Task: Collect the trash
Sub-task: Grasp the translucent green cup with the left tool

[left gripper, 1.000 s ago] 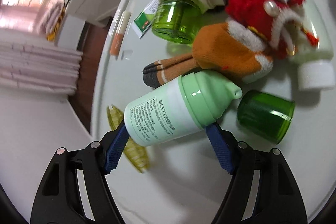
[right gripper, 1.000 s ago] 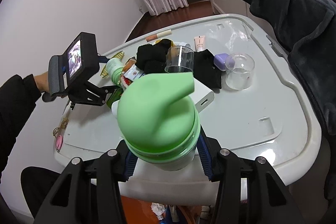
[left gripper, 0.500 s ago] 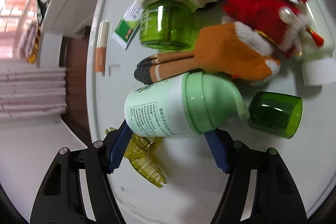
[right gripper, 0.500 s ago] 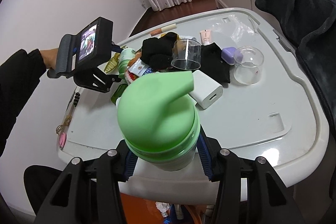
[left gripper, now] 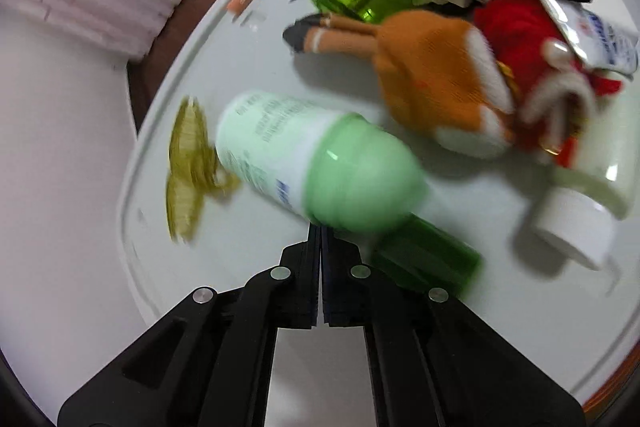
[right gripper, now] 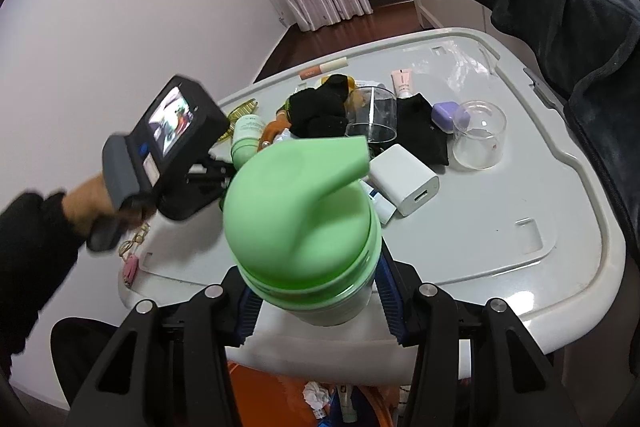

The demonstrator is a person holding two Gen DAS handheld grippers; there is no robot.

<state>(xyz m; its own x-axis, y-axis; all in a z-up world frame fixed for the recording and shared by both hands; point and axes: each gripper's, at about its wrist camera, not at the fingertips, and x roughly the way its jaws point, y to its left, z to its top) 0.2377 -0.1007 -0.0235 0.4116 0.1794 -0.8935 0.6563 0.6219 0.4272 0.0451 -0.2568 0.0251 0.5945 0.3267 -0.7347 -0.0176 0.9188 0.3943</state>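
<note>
Right gripper [right gripper: 316,303] clamped on green-capped pale bottle [right gripper: 304,223], above tabletop's near edge. Left gripper [left gripper: 321,227] clenched empty; twin pale-green plastic bottle [left gripper: 316,167] lying loose near tabletop's left edge [left gripper: 132,163]. Most clutter uncollected.

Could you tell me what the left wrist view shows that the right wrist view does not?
Only the left wrist view shows the left claw shut and empty, the dark green cap beside it, and the red knit toy.

Only the right wrist view shows the right claw shut on a green-capped bottle, the white charger, the clear glass cup and the purple case.

Both show the lying pale green bottle, the yellow hair clip and the white table.
</note>
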